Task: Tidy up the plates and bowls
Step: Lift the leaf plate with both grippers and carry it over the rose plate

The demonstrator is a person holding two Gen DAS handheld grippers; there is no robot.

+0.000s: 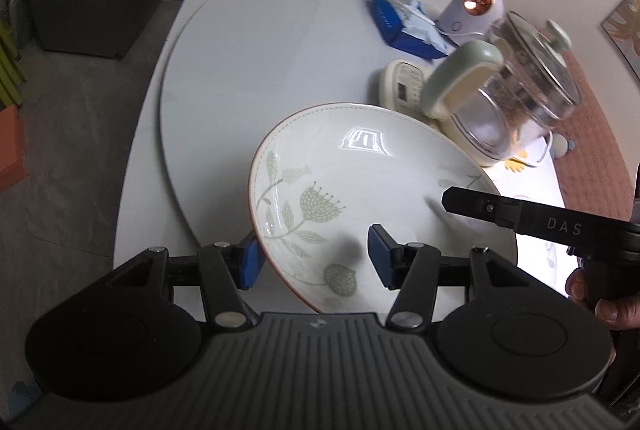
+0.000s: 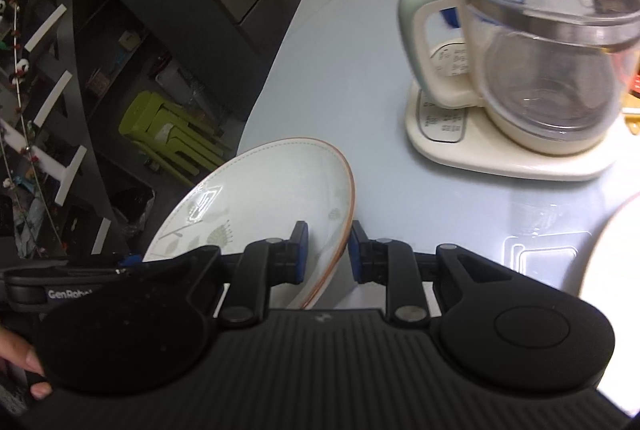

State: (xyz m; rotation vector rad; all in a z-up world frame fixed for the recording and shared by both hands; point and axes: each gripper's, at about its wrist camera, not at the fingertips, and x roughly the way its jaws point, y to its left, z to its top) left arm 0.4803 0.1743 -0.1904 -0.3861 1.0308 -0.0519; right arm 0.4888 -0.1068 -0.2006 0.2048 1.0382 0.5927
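A white plate with green floral print and a brown rim is held tilted above the white table. My left gripper straddles its near-left rim, blue pads wide apart, one outside the rim and one over the inside. My right gripper straddles the plate's opposite rim, with gaps between the pads and the rim. The right gripper's black finger also shows in the left wrist view over the plate's right edge. The edge of another white dish shows at the right.
A glass kettle with a pale green handle stands on its cream base close behind the plate. A blue tissue pack and a small lilac device lie further back. Table edge and floor at the left; green stools beyond.
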